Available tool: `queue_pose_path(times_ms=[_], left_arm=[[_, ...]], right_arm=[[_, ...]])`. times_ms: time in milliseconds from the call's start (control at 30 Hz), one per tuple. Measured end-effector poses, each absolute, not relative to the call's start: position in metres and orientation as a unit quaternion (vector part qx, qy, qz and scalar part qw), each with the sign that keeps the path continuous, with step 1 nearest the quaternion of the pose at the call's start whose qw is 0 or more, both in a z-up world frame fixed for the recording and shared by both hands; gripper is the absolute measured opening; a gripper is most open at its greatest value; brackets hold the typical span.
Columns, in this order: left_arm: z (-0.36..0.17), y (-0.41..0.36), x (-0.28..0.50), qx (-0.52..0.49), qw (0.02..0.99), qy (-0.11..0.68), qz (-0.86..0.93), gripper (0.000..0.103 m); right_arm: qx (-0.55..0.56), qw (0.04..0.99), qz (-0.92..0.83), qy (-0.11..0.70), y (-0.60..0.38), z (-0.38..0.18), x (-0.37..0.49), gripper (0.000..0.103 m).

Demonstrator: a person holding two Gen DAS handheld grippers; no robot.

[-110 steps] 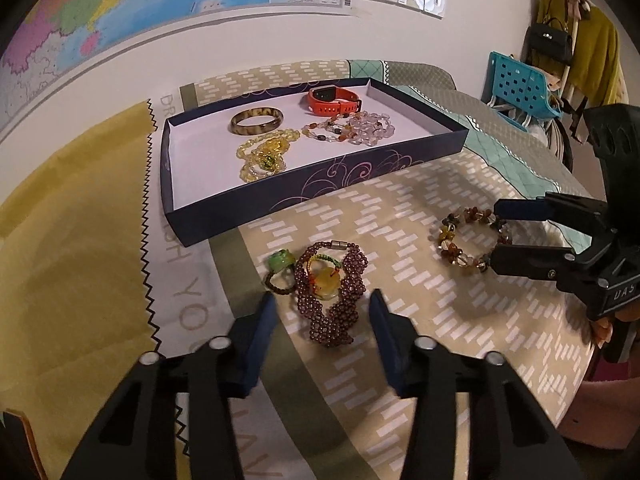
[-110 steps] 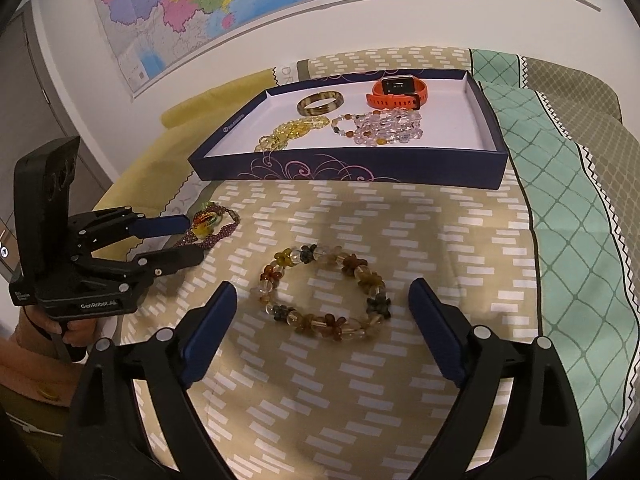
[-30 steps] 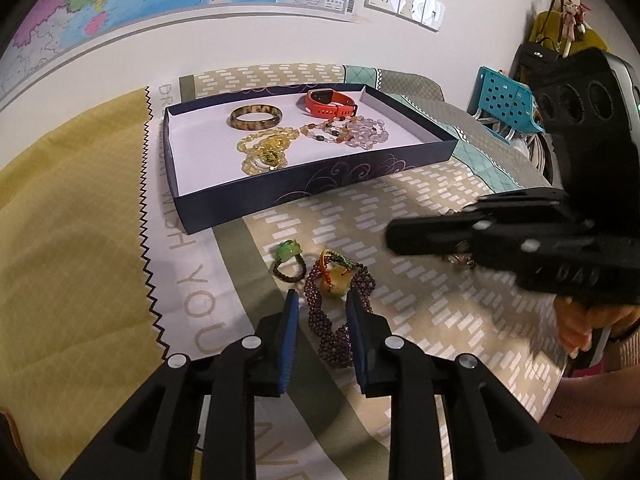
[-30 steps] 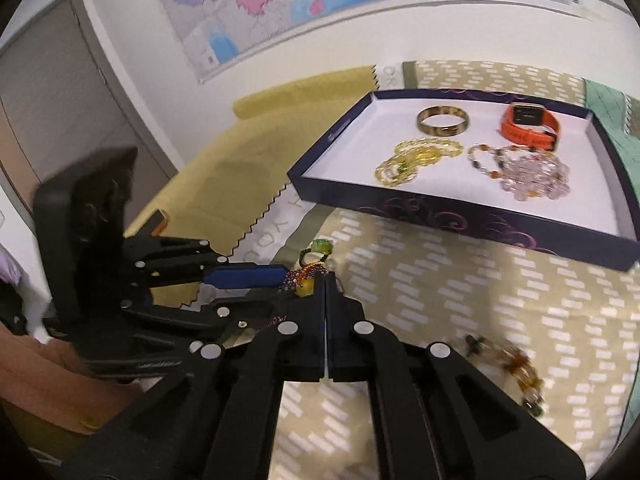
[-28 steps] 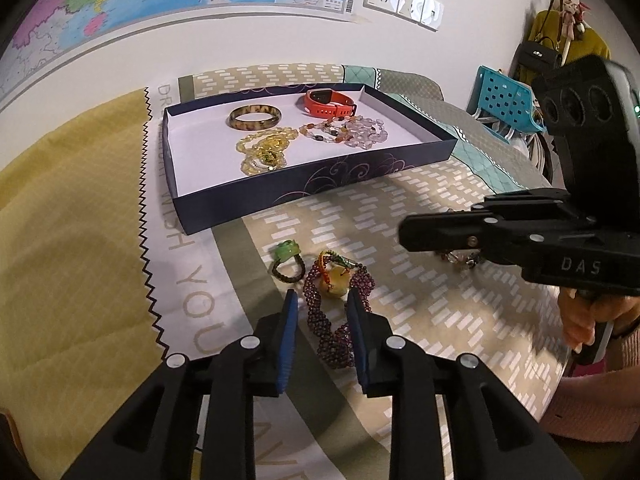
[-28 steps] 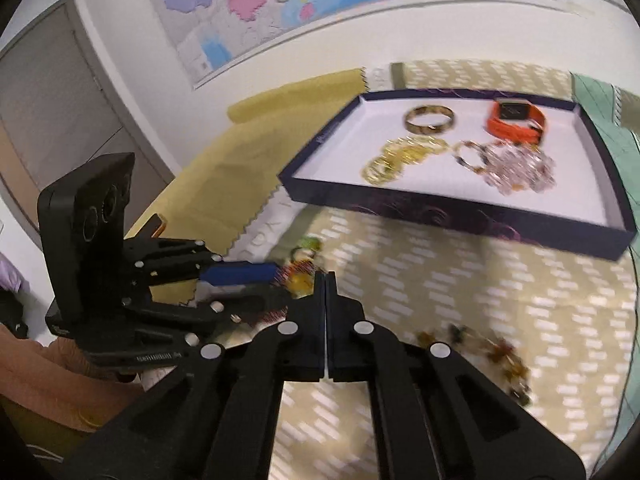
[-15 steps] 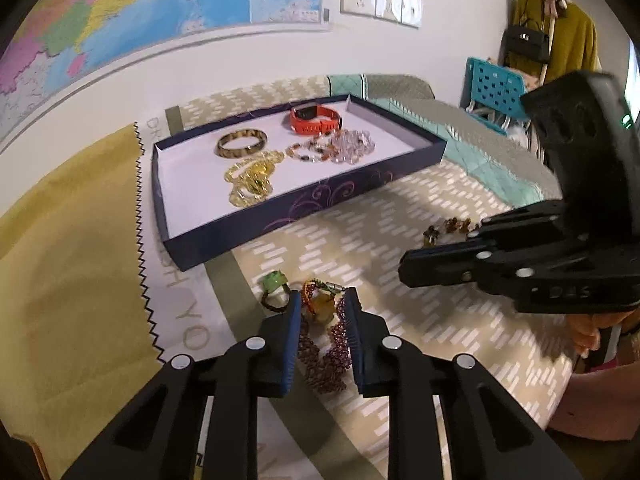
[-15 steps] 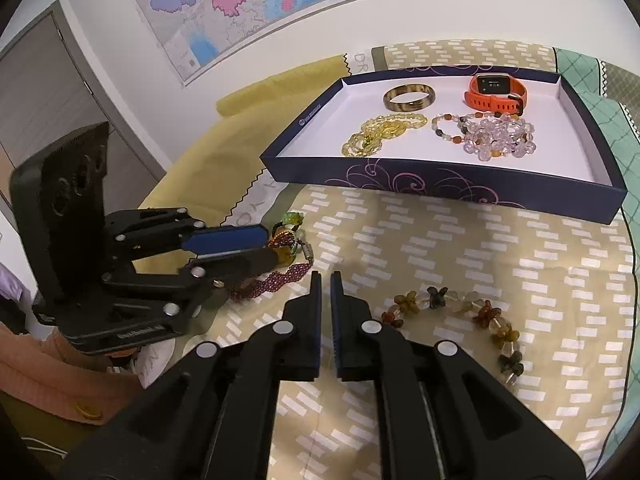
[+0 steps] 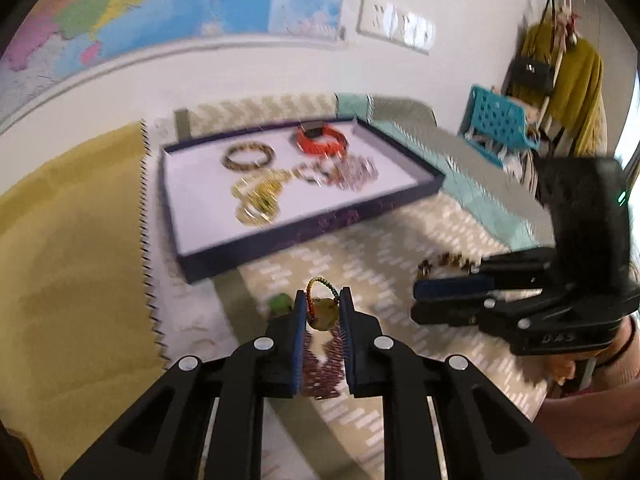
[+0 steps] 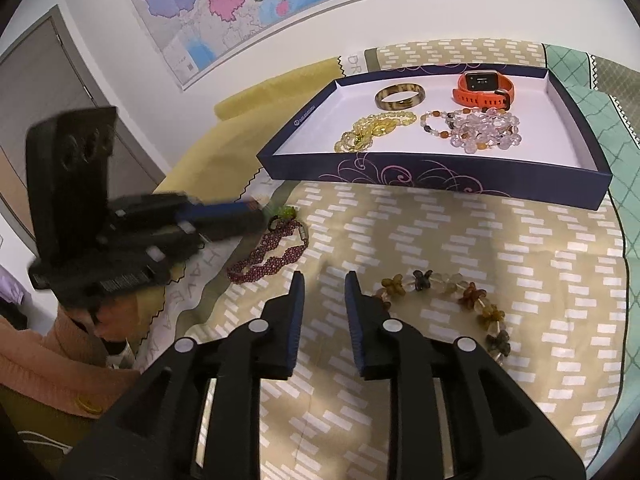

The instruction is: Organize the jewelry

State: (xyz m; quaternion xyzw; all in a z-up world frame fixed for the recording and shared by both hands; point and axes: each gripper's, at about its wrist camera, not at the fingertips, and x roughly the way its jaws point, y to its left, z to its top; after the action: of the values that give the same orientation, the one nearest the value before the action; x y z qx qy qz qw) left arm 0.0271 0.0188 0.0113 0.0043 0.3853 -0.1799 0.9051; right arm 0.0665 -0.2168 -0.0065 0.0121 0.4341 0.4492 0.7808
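Note:
My left gripper [image 9: 322,304] is shut on a yellow pendant with a multicoloured cord loop [image 9: 321,312] and holds it above the cloth; it also shows in the right wrist view [image 10: 240,216]. The maroon beaded necklace [image 10: 272,256] lies on the cloth below it, and a small green ring [image 10: 286,212] beside it. My right gripper [image 10: 323,286] is open a little and empty, just left of the amber flower-bead bracelet [image 10: 448,304]. The navy tray [image 10: 400,172] at the back holds a bangle, yellow beads, clear beads and an orange watch [image 10: 482,88].
The patterned cloth covers a table against a wall with a map. A yellow cloth [image 9: 72,240] lies on the left. A blue basket [image 9: 500,124] and hanging clothes stand at the far right, beyond the table edge.
My left gripper has closed on the pendant and lifted it off the maroon necklace. My right gripper has opened slightly and moved back beside the flower-bead bracelet.

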Motion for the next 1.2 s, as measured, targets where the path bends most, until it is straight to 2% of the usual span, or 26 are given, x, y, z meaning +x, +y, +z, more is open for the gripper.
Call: queue_pose_path(times_ms=[233, 267, 367, 467, 667, 1200], left_arm=[[-0.006, 0.038, 0.033, 0.007, 0.897, 0.419, -0.139, 0.016], [-0.009, 0.039, 0.033, 0.01, 0.896, 0.422, -0.136, 0.019], [-0.01, 0.038, 0.029, 0.014, 0.897, 0.42, -0.137, 0.045], [0.0, 0.035, 0.018, 0.023, 0.904, 0.399, -0.154, 0.047], [-0.006, 0.022, 0.01, 0.039, 0.895, 0.408, -0.176, 0.048], [-0.019, 0.002, 0.019, 0.053, 0.883, 0.425, -0.192, 0.05]], right_arm=[[0.015, 0.784, 0.445, 0.432, -0.222, -0.006, 0.065, 0.03], [0.014, 0.786, 0.443, 0.431, -0.223, -0.005, 0.065, 0.031], [0.009, 0.795, 0.434, 0.423, -0.231, 0.0, 0.063, 0.036], [0.01, 0.808, 0.421, 0.412, -0.243, 0.007, 0.062, 0.045], [0.021, 0.821, 0.393, 0.413, -0.264, 0.006, 0.071, 0.053], [0.017, 0.833, 0.368, 0.414, -0.272, 0.001, 0.078, 0.062]])
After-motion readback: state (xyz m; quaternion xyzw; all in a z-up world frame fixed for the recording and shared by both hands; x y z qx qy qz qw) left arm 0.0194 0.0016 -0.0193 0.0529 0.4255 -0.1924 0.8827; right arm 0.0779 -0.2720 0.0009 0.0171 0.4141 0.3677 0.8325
